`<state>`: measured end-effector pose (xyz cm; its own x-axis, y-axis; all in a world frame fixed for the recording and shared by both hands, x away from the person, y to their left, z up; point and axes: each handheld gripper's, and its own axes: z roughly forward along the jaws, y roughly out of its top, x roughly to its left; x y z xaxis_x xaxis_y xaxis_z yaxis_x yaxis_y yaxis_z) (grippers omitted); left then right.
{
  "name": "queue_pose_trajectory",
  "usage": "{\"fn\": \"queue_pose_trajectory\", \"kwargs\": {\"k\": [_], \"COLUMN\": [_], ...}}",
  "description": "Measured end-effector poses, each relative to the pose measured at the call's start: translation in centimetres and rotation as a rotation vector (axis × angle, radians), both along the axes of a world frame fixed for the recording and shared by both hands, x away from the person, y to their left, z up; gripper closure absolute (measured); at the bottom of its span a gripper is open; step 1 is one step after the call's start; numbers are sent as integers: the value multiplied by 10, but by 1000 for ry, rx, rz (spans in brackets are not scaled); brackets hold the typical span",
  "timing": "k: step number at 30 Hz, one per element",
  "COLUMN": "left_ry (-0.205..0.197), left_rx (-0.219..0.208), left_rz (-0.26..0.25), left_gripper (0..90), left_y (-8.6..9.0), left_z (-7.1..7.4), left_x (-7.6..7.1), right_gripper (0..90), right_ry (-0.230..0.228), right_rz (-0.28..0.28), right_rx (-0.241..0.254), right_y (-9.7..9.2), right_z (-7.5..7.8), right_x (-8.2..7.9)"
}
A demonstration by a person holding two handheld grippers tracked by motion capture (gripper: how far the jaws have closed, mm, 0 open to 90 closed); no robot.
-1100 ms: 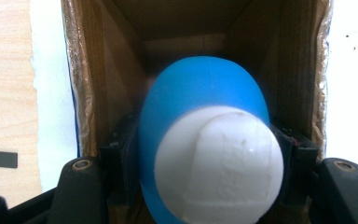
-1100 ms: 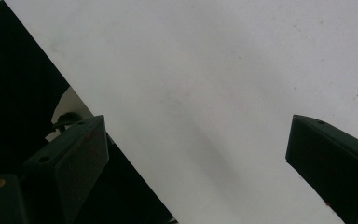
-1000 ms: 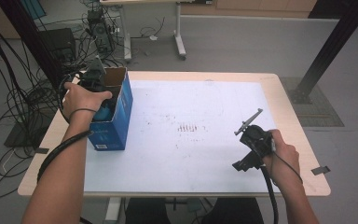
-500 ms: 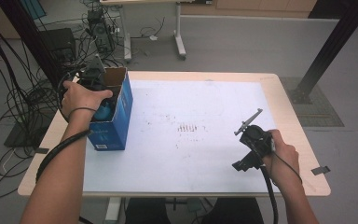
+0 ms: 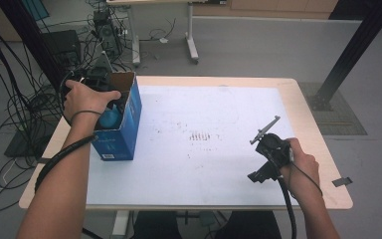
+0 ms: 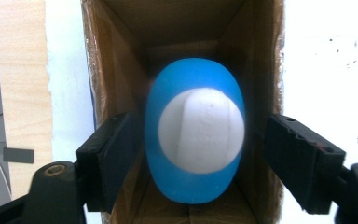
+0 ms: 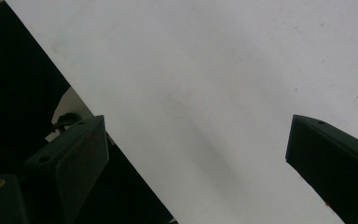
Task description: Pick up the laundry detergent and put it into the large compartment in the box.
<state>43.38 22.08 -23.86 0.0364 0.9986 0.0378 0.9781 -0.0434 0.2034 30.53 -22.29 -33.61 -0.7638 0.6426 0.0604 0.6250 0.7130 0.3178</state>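
Sitting inside an open-topped cardboard box (image 6: 186, 28), a blue egg-shaped object (image 6: 193, 140) shows in the left gripper view. Its smooth blue surface is slightly blurred, and a large round white patch with a faint raised ridge down its middle covers the side facing the camera. Its lower end lies near the box's near edge and its upper end points deeper inside. The box is plain brown cardboard within and blue outside (image 5: 122, 132), with a small printed label low on its side, and it stands near the left end of the bench (image 5: 308, 99).

The left gripper (image 6: 191, 158) reaches into the box mouth with one jaw on either side of the egg. A narrow gap shows between each pad and the blue surface, so the pads do not press on it; the jaws have just been opening. In the high view the left hand (image 5: 84, 99) rests over the top of the box, and a little of the blue object (image 5: 110, 118) shows beneath it.

The right gripper (image 5: 271, 149) is held in the right hand (image 5: 301, 164) just above the bench's white sheet (image 5: 204, 169) near the right end, well apart from the box. Its jaws stand wide with only the white sheet (image 7: 223, 84) between them.
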Motion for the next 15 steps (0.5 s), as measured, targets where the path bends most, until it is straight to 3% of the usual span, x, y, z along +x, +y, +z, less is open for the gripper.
{"fn": "queue_pose_trajectory", "kwargs": {"k": [15], "left_ry": [-1], "left_rx": [2], "left_rz": [-41], "left_gripper": [123], "left_y": [-8], "left_z": [30], "left_x": [-7], "right_gripper": [54], "right_ry": [-3], "right_rz": [14], "right_rx": [1], "right_y": [3], "right_z": [1], "right_x": [2]}}
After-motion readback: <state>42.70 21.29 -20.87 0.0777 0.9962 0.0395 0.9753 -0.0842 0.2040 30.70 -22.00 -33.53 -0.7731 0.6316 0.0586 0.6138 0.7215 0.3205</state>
